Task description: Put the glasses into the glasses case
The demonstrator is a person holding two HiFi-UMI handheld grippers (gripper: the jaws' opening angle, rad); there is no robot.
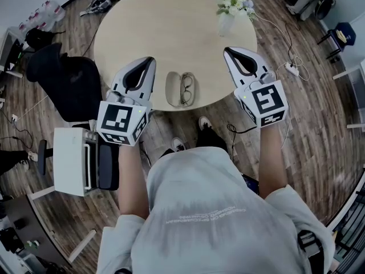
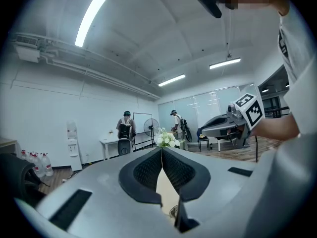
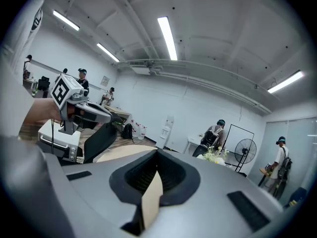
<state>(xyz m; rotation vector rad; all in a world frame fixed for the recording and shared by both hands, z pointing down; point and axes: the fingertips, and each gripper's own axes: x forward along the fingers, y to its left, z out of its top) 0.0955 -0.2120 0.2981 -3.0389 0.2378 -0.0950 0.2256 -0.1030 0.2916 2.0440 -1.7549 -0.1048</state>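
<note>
Left gripper clenched, nothing in it. Right gripper same, clenched and empty. Both hang over the table edge at 7 and 4 o'clock. Glasses at 6 o'clock, apparently lying in the open glasses case, untouched. Shirt print is unreadable.

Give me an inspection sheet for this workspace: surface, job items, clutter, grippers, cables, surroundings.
Surface: round table, pale wood.
Job's things: glasses lie against the open white glasses case near the front edge; whether they are inside is unclear.
Clutter: flower vase at the far side.
Grippers: left gripper and right gripper both shut, empty.
Cables: power strip with lead on the floor.
Surroundings: black chair; people in the background.
</note>
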